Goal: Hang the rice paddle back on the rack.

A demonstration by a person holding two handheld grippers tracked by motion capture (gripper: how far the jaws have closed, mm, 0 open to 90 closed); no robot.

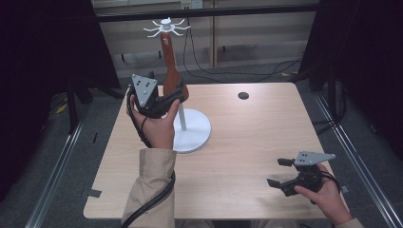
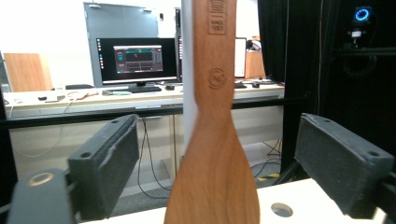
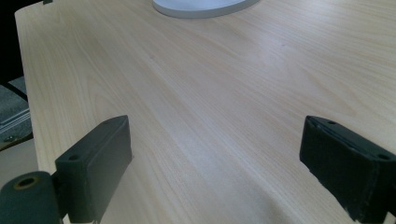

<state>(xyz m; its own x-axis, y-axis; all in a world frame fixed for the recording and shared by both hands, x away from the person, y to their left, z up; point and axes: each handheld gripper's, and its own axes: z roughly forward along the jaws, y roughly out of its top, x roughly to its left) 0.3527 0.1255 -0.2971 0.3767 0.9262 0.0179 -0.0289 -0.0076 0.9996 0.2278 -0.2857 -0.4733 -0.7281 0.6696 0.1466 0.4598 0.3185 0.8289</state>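
A wooden spatula [image 1: 167,61] hangs blade down from a white hook stand [image 1: 166,24] whose round base [image 1: 194,130] sits on the table. My left gripper [image 1: 177,96] is raised at the blade and stands open. In the left gripper view the spatula [image 2: 215,140] lies between the two pads with a gap on each side of my left gripper [image 2: 217,154], and the white pole [image 2: 188,70] rises just behind it. My right gripper [image 1: 278,172] hovers low over the table's front right, open, with nothing between its jaws; in its own view my right gripper [image 3: 219,163] faces bare wood.
The light wooden table [image 1: 247,142] has a small dark round hole [image 1: 243,95] near its far edge. The stand's base [image 3: 201,7] lies ahead of the right gripper. Cables run on the floor behind the table. Black curtains hang on both sides.
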